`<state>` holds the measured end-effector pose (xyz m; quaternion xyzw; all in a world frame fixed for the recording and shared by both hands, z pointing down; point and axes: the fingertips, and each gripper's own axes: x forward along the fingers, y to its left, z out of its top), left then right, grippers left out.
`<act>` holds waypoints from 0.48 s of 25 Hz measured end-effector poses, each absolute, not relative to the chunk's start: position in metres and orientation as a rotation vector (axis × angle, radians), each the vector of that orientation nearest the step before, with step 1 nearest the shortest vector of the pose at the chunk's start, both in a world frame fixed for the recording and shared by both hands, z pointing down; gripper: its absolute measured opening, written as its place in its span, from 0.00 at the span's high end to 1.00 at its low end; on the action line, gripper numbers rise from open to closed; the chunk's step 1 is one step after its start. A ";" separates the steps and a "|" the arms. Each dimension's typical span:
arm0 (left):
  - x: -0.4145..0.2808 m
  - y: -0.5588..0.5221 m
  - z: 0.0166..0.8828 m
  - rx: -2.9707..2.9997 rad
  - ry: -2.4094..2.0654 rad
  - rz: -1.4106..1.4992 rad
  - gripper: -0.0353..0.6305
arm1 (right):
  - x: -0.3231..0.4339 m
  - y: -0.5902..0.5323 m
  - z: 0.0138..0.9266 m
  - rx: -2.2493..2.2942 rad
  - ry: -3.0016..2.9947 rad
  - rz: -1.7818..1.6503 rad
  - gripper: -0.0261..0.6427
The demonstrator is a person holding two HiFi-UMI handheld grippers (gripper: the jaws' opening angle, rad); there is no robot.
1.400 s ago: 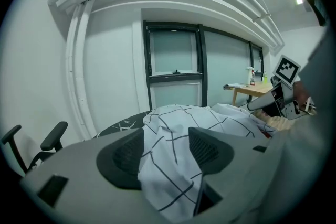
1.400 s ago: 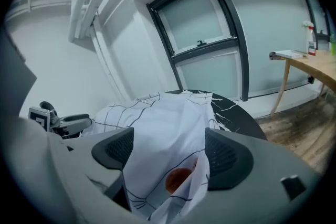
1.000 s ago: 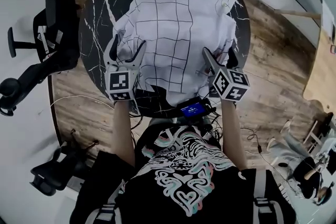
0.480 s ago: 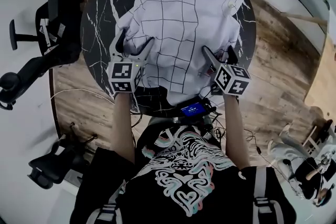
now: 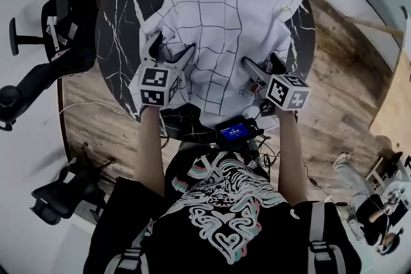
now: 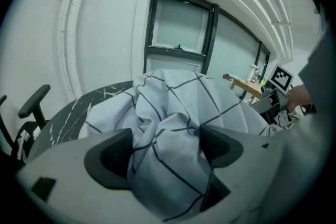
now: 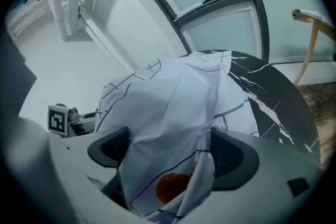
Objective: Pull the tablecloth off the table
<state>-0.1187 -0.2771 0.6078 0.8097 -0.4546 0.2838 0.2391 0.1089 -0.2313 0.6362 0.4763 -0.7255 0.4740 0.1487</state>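
Two hand-held grippers over one round bench. At far left, a black office chair (image 5: 59, 21) beside the dark, white-veined bench (image 5: 121, 17) (image 6: 67, 113) (image 7: 269, 93).

Next, the left hand-held gripper (image 5: 172, 48) (image 6: 165, 149), angled down at the near-left part of the cloth. Jaws spread wide, just been opening, with a crumpled fold of the tablecloth (image 5: 218, 13) (image 6: 173, 99) (image 7: 168, 94) bunched between the pads, not pinched.

In the middle, white cloth with a thin dark grid, rumpled into a heap on the benchtop, leaving bare black surface round the left and near edges. Below it, at the near rim, a small device (image 5: 234, 132) with a lit blue screen.

To the right, the right hand-held gripper (image 5: 260, 64) (image 7: 165, 152), likewise tilted down into the near-right part of the cloth. Jaws apart, a hanging fold draped between them and reaching both pads. Low in that gap, an orange-red patch (image 7: 170, 186), too unclear to name.

Farthest right, wooden floor (image 5: 340, 77).
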 end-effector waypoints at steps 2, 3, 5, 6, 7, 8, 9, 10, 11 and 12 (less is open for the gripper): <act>-0.112 -0.275 0.613 2.209 -1.206 0.784 0.33 | 0.105 -0.232 0.638 1.318 -2.089 1.386 0.26; -0.108 -0.274 0.616 2.205 -1.182 0.788 0.34 | 0.103 -0.232 0.639 1.296 -2.089 1.391 0.26; -0.101 -0.272 0.623 2.200 -1.130 0.808 0.34 | 0.097 -0.233 0.642 1.258 -2.091 1.392 0.27; -0.097 -0.272 0.627 2.198 -1.107 0.821 0.34 | 0.095 -0.234 0.643 1.241 -2.093 1.389 0.28; -0.094 -0.271 0.630 2.197 -1.088 0.835 0.34 | 0.092 -0.235 0.644 1.226 -2.094 1.386 0.29; -0.092 -0.271 0.632 2.196 -1.076 0.850 0.34 | 0.089 -0.237 0.645 1.213 -2.094 1.385 0.30; -0.090 -0.271 0.634 2.196 -1.071 0.863 0.34 | 0.086 -0.238 0.646 1.202 -2.092 1.383 0.31; -0.088 -0.271 0.635 2.195 -1.071 0.873 0.34 | 0.085 -0.238 0.647 1.194 -2.087 1.382 0.31; -0.086 -0.271 0.636 2.194 -1.071 0.879 0.34 | 0.084 -0.239 0.648 1.188 -2.082 1.380 0.31; -0.084 -0.271 0.637 2.194 -1.070 0.884 0.34 | 0.084 -0.239 0.649 1.184 -2.076 1.378 0.31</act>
